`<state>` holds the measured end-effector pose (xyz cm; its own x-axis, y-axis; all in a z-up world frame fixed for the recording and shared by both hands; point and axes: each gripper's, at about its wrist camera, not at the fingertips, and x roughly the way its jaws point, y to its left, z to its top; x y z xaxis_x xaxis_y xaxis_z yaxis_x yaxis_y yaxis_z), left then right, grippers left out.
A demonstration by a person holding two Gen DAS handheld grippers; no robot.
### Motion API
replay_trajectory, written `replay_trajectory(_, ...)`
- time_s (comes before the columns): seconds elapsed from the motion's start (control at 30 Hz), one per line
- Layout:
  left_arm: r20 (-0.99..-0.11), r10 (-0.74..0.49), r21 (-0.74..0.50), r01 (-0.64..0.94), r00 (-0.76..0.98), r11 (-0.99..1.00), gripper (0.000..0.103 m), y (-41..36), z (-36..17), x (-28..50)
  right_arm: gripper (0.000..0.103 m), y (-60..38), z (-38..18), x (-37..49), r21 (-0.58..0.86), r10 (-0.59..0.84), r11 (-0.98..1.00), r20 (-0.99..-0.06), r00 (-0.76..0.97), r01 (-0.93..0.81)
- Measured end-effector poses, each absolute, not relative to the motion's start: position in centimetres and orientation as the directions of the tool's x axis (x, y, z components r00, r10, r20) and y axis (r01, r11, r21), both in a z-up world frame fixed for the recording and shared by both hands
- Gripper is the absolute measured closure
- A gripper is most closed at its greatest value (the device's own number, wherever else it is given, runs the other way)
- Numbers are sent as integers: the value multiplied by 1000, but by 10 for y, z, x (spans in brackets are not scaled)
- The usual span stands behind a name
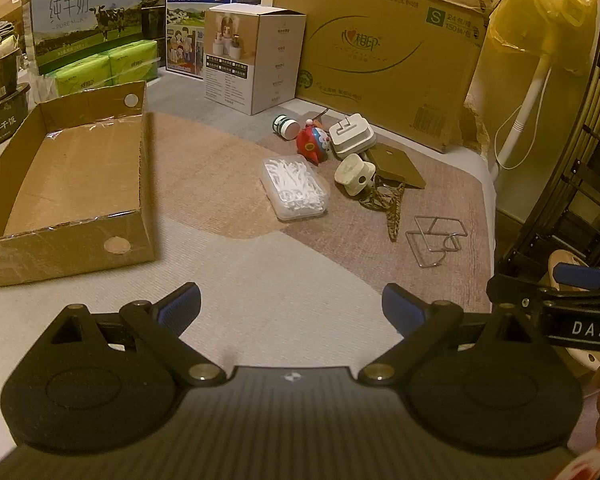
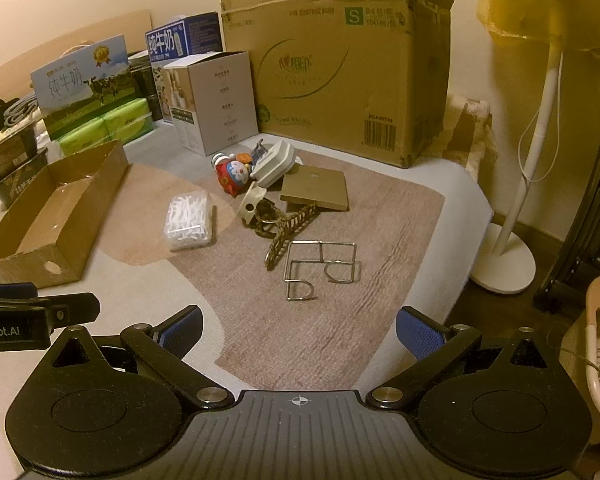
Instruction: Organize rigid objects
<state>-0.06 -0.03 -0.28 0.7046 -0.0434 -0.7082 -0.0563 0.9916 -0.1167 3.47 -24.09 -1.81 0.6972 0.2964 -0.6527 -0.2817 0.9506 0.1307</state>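
Hovering low over a grey and brown mat, the left gripper has its blue-padded fingers spread wide with nothing between them, and the right gripper hangs beside it in the same spread, empty state. The rigid objects lie in a loose cluster ahead of both tongs and well apart from them: a clear box of white floss picks, a red and blue cartoon figure, a white plug adapter leaning against the figure, a small white jar on its side, a cream spool-shaped piece, a flat brown square board and a patterned strap. Nearest the right gripper, directly ahead of its fingers, sits a bent wire puzzle. To the left of the left gripper, forward of its left finger, stands an open shallow cardboard tray with nothing in it. Behind the cluster a large carton carries a green square with the letter S and Chinese characters in a swirl logo. A blue milk box and a pasture-printed milk box marked PURE MILK stand at the back left, and a white product box is between them and the carton. The neighbouring gripper's body reads DAS in the left wrist view and Robot.AI in the right wrist view.
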Motion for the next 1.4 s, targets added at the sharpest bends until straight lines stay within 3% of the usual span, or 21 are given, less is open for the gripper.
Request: replay_trajectory(1.4,-718,-46,-143,-83,694,986,7,6,-16,10,1,-242,-35,49,142,287,955,-666,689,-261)
